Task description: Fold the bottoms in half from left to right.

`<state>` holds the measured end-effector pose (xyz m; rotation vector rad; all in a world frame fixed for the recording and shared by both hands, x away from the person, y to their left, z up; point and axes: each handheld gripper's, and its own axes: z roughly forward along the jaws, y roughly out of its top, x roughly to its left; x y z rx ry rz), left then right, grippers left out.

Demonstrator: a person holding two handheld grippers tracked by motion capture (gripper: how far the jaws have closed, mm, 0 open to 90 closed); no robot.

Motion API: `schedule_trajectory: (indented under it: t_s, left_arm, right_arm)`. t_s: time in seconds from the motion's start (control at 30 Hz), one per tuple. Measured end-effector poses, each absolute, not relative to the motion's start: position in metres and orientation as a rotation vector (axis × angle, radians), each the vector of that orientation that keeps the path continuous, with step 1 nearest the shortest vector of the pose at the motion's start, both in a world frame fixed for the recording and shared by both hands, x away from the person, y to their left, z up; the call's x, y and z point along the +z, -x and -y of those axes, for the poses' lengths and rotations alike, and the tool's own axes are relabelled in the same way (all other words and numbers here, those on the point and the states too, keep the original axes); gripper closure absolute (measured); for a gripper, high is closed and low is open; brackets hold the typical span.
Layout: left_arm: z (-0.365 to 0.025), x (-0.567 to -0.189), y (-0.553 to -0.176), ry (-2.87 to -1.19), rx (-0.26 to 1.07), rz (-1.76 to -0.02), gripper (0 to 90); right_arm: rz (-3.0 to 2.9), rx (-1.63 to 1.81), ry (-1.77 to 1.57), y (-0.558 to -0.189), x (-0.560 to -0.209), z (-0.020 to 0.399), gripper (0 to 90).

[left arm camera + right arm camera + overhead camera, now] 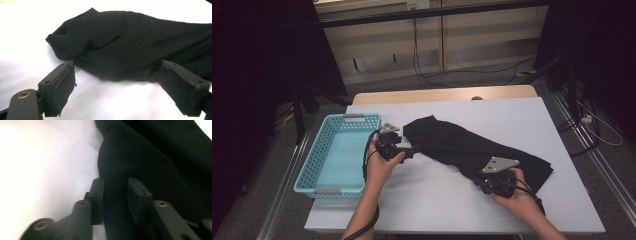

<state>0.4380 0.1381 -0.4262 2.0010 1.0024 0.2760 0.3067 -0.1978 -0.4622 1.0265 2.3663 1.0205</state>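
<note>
A black cloth (472, 147) lies crumpled and stretched across the white table top (437, 200), from the middle to the right. My left gripper (414, 148) is at its near left edge, jaws spread wide. In the left gripper view the cloth (130, 42) lies just beyond the left gripper (117, 82), with bare table between the pads. My right gripper (479, 181) is at the cloth's near right edge. In the right gripper view the right gripper (115, 195) stands with narrow jaws astride a fold of the cloth (155, 157), and a gap shows between the pads.
A light blue perforated basket (354, 118) stands at the table's left side, close beside my left hand. The wooden table edge (442, 94) runs along the back. Cables and metal rails lie on the floor beyond and to the right.
</note>
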Motion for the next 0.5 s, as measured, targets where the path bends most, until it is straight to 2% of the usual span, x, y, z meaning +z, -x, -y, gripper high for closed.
schedule_trajectory:
  t_s: [0.13,0.5]
  left_arm:
    - [-0.138,-0.43,-0.44,-2.01,0.278,-1.013,14.8]
    - [-0.138,-0.439,-0.445,-2.004,0.278,-1.085,20.1]
  right_arm:
    - [-2.36,1.002,-1.02,-0.309,-0.462,0.201,83.7]
    - [-2.42,1.087,-1.067,-0.294,-0.451,0.218,86.9]
